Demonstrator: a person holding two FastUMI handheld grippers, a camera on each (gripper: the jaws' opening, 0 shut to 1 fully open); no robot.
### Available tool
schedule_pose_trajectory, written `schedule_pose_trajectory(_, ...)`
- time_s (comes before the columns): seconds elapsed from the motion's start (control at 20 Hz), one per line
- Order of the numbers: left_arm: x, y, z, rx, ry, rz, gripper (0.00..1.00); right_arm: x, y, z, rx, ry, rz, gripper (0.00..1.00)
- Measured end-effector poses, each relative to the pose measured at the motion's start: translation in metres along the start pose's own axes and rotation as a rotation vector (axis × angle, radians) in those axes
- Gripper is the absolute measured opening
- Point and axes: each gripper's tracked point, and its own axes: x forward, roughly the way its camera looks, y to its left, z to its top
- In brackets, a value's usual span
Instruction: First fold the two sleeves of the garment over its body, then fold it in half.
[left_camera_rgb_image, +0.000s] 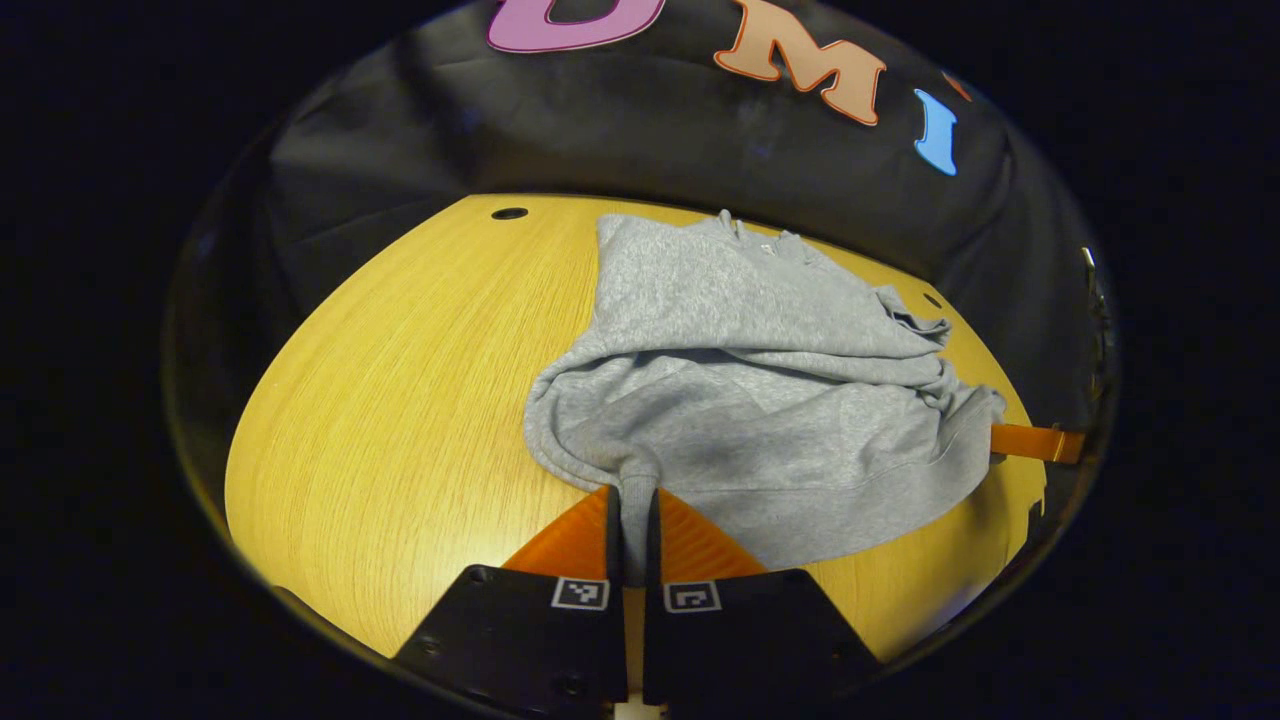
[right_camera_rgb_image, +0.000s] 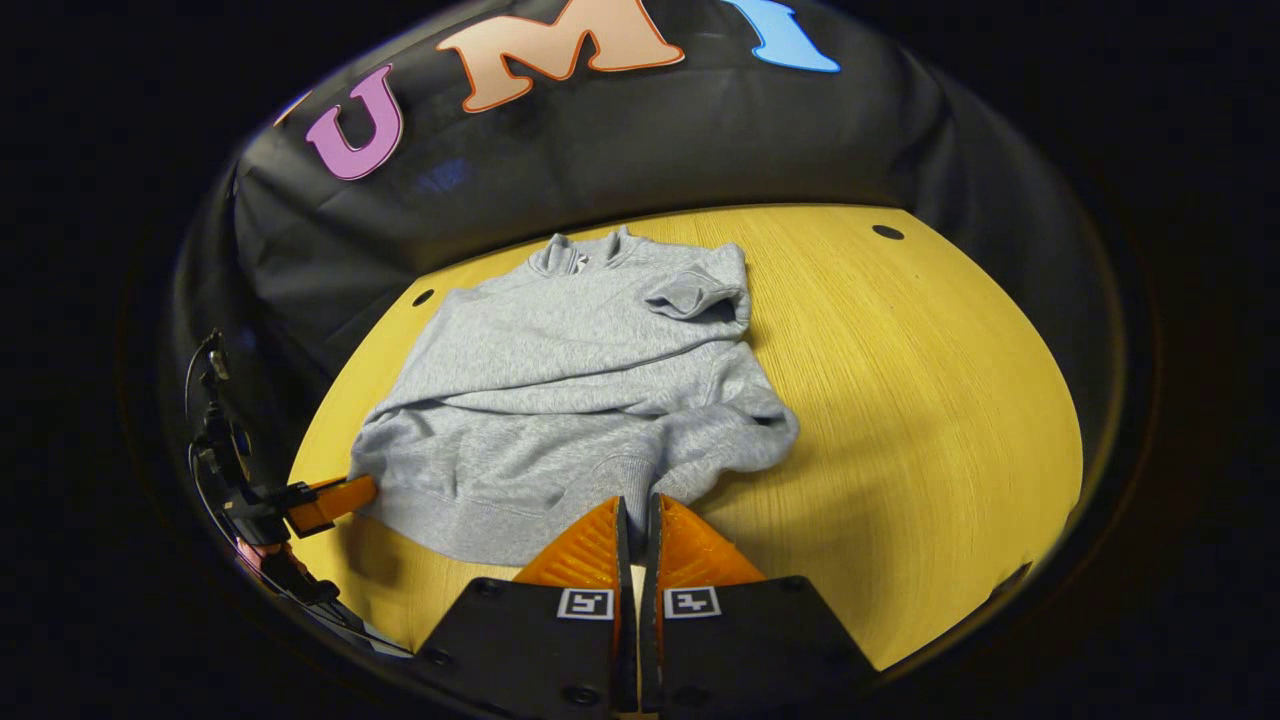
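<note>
A grey sweatshirt (left_camera_rgb_image: 740, 400) lies on the yellow wooden table (left_camera_rgb_image: 400, 380), collar at the far side, lower part bunched up toward me. In the left gripper view, my left gripper (left_camera_rgb_image: 632, 492) is shut on a ribbed strip of its near edge, which runs between the fingers. The right gripper (left_camera_rgb_image: 1035, 442) touches the garment's right corner. In the right gripper view, my right gripper (right_camera_rgb_image: 636, 500) is shut on the sweatshirt (right_camera_rgb_image: 580, 380) at its ribbed near edge. The left gripper (right_camera_rgb_image: 335, 500) meets the hem's left corner. A sleeve cuff (right_camera_rgb_image: 690, 295) lies folded over the chest.
The table (right_camera_rgb_image: 900, 380) has bare wood on both sides of the garment. Small round holes (left_camera_rgb_image: 509, 213) (right_camera_rgb_image: 887, 232) sit near its far edge. The black cloth wall stands close behind. Cables (right_camera_rgb_image: 215, 420) hang by the left gripper.
</note>
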Motion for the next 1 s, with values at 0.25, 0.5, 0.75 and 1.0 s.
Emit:
schedule_pose_trajectory(0.25,-0.008,-0.014,0.018,-0.062,-0.014,-0.015,0.00,-0.003,0.001,0.007,-0.012,-0.022,-0.009,0.04)
schedule_pose_trajectory(0.5,-0.018,-0.034,0.069,-0.110,-0.093,-0.093,0.00,-0.002,0.006,0.026,0.002,-0.068,0.008,0.04)
schedule_pose_trajectory(0.75,-0.011,-0.038,0.122,-0.200,-0.168,-0.141,0.00,0.000,0.009,0.074,0.019,-0.166,0.022,0.04)
schedule_pose_trajectory(1.0,0.026,-0.036,0.169,-0.267,-0.204,-0.146,0.00,0.025,0.004,0.122,0.030,-0.221,0.018,0.04)
